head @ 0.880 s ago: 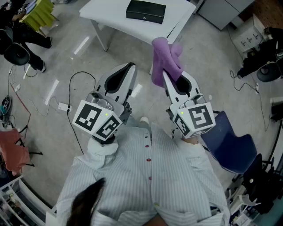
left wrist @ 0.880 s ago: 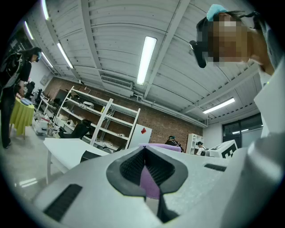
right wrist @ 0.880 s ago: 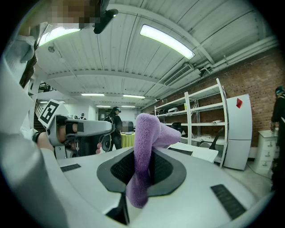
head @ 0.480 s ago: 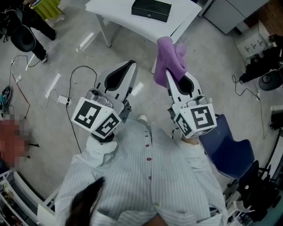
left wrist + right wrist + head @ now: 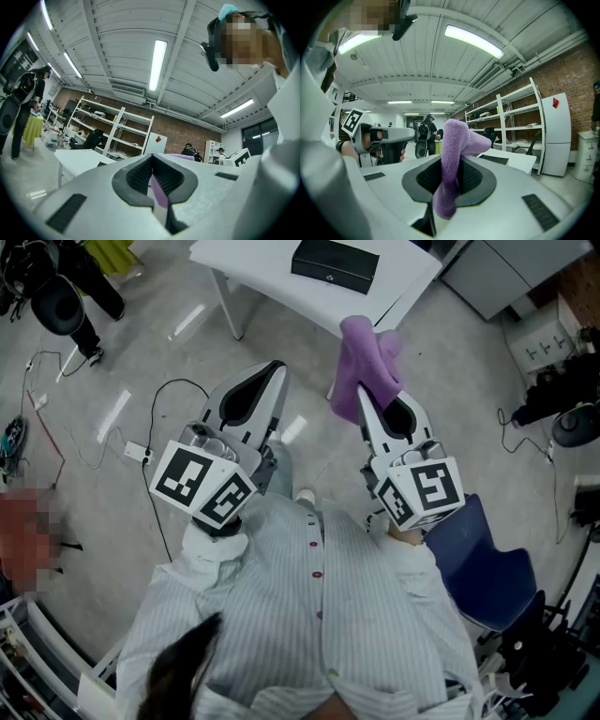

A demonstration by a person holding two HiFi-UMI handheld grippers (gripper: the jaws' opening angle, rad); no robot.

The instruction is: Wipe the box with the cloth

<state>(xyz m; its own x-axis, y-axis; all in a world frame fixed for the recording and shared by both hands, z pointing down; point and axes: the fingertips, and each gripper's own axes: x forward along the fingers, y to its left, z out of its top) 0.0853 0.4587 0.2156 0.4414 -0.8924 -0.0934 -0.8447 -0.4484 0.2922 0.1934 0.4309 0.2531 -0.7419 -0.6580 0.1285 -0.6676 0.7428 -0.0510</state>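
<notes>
- the right gripper [image 5: 367, 401] is pinching the purple cloth [image 5: 362, 360] between its jaws, which are closing narrow on it. in the right gripper view the cloth is running up through the jaw opening and flopping over past the tips.
- in the head view the cloth is sticking out beyond the right gripper's tips on the far side, hanging in the air over the floor and not touching anything else.
- the left gripper [image 5: 277, 371] is sitting to the left of the right one, jaws pressing together at the tips and gripping nothing. a sliver of purple is showing through the gap behind the tips in the left gripper view, and i can't tell what it is.
- the black box [image 5: 335, 265] is lying on the white table [image 5: 253, 268] at the far end of the scene, well apart from both grippers and the cloth.
- the person's striped shirt [image 5: 309, 634] is filling the near part of the head view, and a blue chair [image 5: 478, 559] is standing near on the right, just beside the right gripper.
- a cable [image 5: 173, 395] is trailing on the floor to the left.
</notes>
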